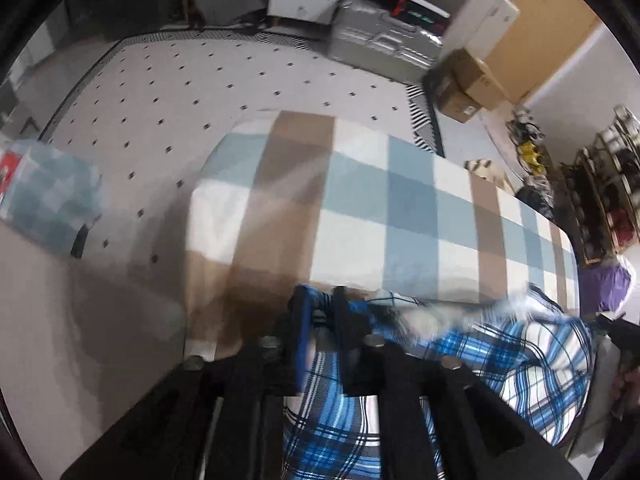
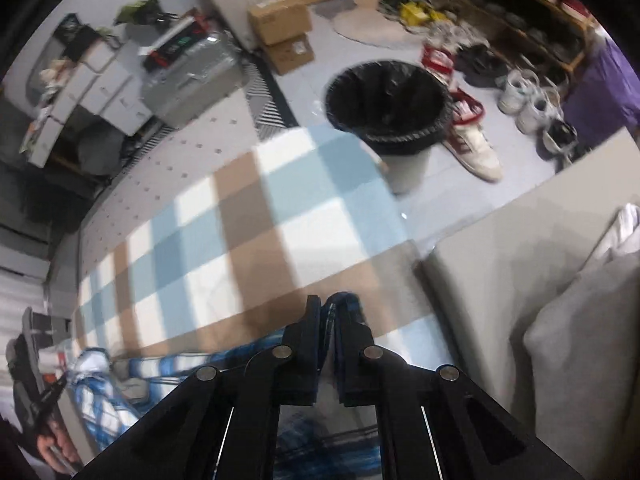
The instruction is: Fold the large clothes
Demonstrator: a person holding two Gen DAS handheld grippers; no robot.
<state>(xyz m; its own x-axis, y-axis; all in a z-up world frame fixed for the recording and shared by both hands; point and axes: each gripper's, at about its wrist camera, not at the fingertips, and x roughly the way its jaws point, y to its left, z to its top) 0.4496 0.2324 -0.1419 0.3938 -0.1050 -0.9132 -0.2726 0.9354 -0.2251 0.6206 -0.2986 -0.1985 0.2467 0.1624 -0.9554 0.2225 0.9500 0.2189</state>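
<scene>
A blue, white and black plaid shirt point(image 1: 532, 364) lies bunched along the near edge of a low table under a blue, white and brown checked cover point(image 1: 360, 208). My left gripper point(image 1: 319, 308) points steeply down, shut on a fold of the shirt that fills the gap between its black fingers. In the right wrist view the shirt point(image 2: 168, 364) stretches off to the left over the same checked cover point(image 2: 224, 240). My right gripper point(image 2: 331, 308) is shut on another blue fold of it. Both views are blurred.
A black-lined bin point(image 2: 386, 104) stands just past the table's far corner, with shoes point(image 2: 476, 152) and a shoe rack behind it. A grey cushion point(image 2: 580, 340) lies to the right. A dotted rug point(image 1: 180, 92), a silver suitcase point(image 1: 376, 40) and cardboard boxes point(image 1: 476, 80) lie beyond the table.
</scene>
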